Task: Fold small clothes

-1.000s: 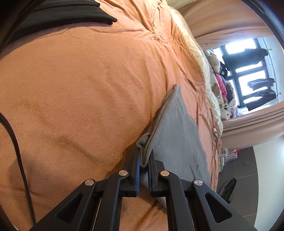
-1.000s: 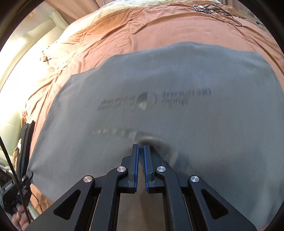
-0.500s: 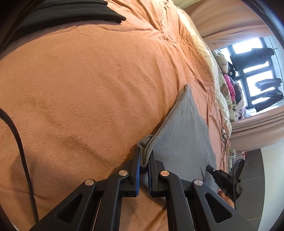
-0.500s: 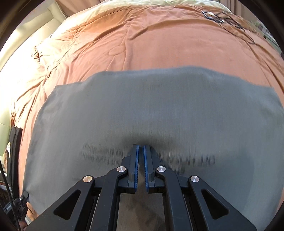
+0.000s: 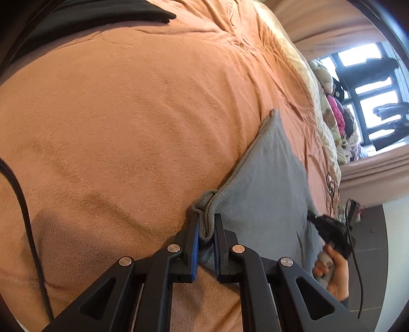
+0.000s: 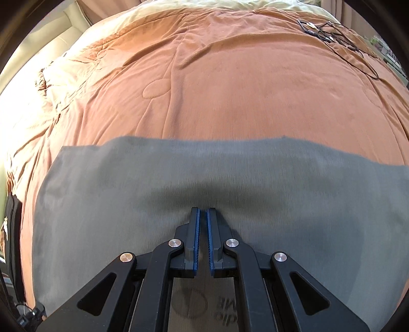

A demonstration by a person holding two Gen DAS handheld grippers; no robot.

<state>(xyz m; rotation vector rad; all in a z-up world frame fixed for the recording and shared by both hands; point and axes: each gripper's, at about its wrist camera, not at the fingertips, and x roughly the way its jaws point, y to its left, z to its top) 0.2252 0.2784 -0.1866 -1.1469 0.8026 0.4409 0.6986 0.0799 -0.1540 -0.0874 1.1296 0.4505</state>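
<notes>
A grey garment (image 5: 271,184) lies on an orange bedspread (image 5: 127,115). My left gripper (image 5: 206,217) is shut on the bunched grey hem at its near corner. In the right wrist view the garment (image 6: 127,191) spreads wide across the bedspread (image 6: 230,76), with dark printed lettering (image 6: 225,310) showing under the gripper. My right gripper (image 6: 202,210) is nearly closed and pinches the grey cloth at its tips. The right gripper and the hand holding it also show in the left wrist view (image 5: 329,227), at the garment's far side.
A black garment (image 5: 89,12) lies at the bed's far end. A black cable (image 5: 28,217) hangs at left. Tangled cords (image 6: 332,30) lie on the bed's far right. Stuffed toys (image 5: 332,109) sit by the window. A black strap (image 6: 12,229) hangs off the left bed edge.
The right gripper pulled the grey garment toward itself, so its far edge slid nearer and the print moved under the gripper. In the left view the right gripper and hand came into sight.
</notes>
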